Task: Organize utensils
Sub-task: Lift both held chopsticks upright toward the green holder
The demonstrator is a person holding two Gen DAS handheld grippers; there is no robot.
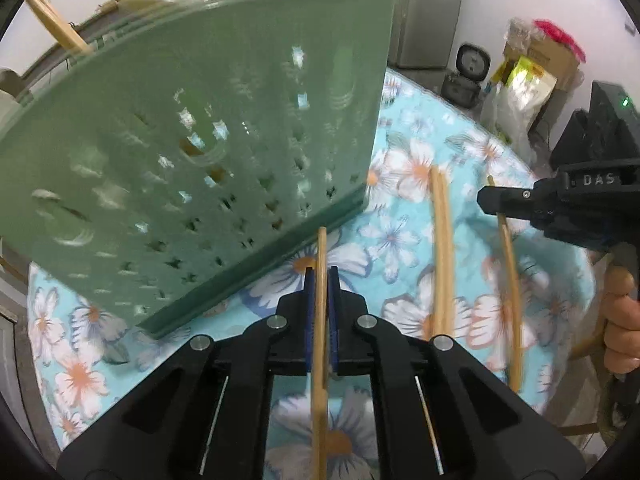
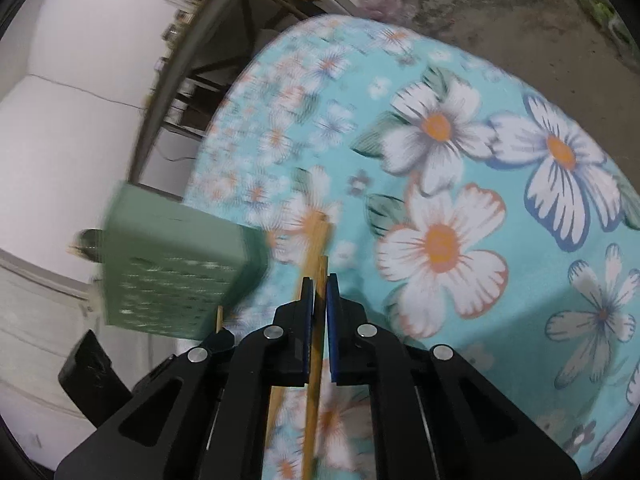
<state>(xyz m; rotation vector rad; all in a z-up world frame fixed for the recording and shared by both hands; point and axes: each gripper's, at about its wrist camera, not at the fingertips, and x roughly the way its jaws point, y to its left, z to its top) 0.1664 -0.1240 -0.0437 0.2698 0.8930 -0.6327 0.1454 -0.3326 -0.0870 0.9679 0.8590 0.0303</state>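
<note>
Chopsticks being gathered for the green holder

A chopstick is being pinched by the left gripper just right of the holder; farther right, another chopstick is being pinched by the right gripper, likely for dropping in.

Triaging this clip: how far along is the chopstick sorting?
Done: at least one chopstick pokes out of the green perforated holder.
In hand: left gripper is shut on one chopstick; right gripper is shut on another.
Left: a chopstick pair lies on the floral tablecloth.
</note>
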